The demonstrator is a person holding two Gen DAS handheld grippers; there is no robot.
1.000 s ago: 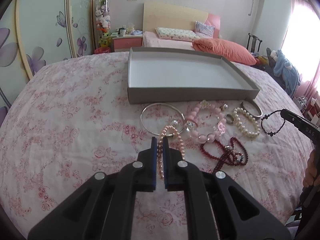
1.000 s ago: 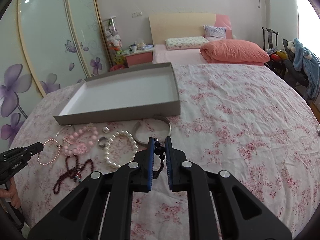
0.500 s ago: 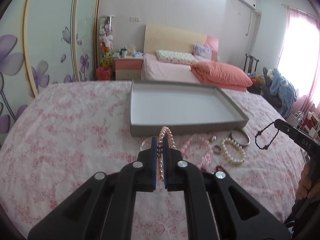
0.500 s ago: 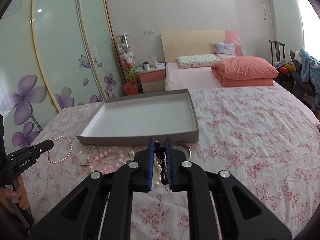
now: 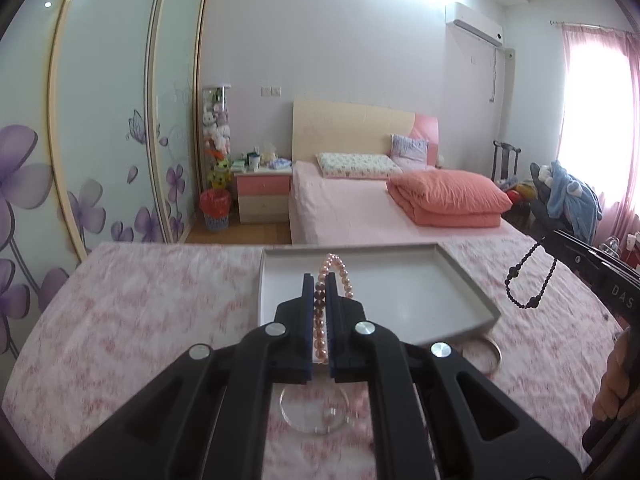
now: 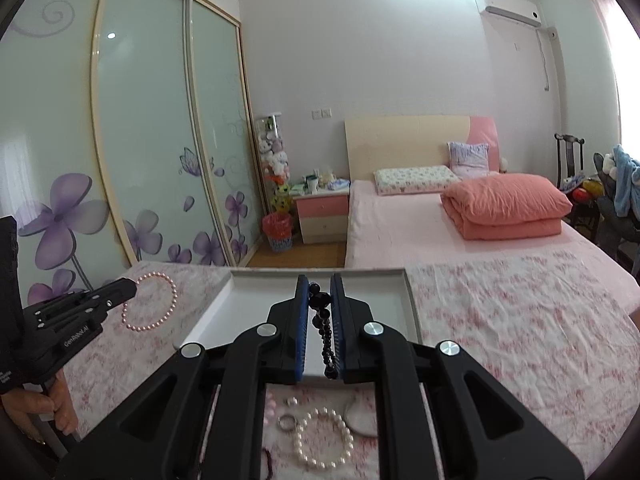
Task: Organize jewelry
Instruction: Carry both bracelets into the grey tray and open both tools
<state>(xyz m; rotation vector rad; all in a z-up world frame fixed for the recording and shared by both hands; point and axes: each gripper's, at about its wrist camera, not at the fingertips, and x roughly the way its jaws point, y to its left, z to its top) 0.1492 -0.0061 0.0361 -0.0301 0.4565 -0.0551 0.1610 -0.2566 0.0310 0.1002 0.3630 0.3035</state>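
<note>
While raised above the floral bedspread (image 5: 132, 320): left gripper (image 5: 319, 286) jaws clamped on pink pearl bracelet (image 5: 332, 270); right gripper (image 6: 319, 286) jaws clamped on black bead bracelet (image 6: 322, 320). Both suspended before grey tray (image 6: 410, 304).

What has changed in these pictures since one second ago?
Both grippers rose from the bed. The left gripper lifted the pink pearl bracelet off the cloth, and the right gripper lifted the black bead bracelet; both now hang in the air near the grey tray. Both stayed shut on their bracelets. The tray and the white pearl bracelet stayed in place.
</note>
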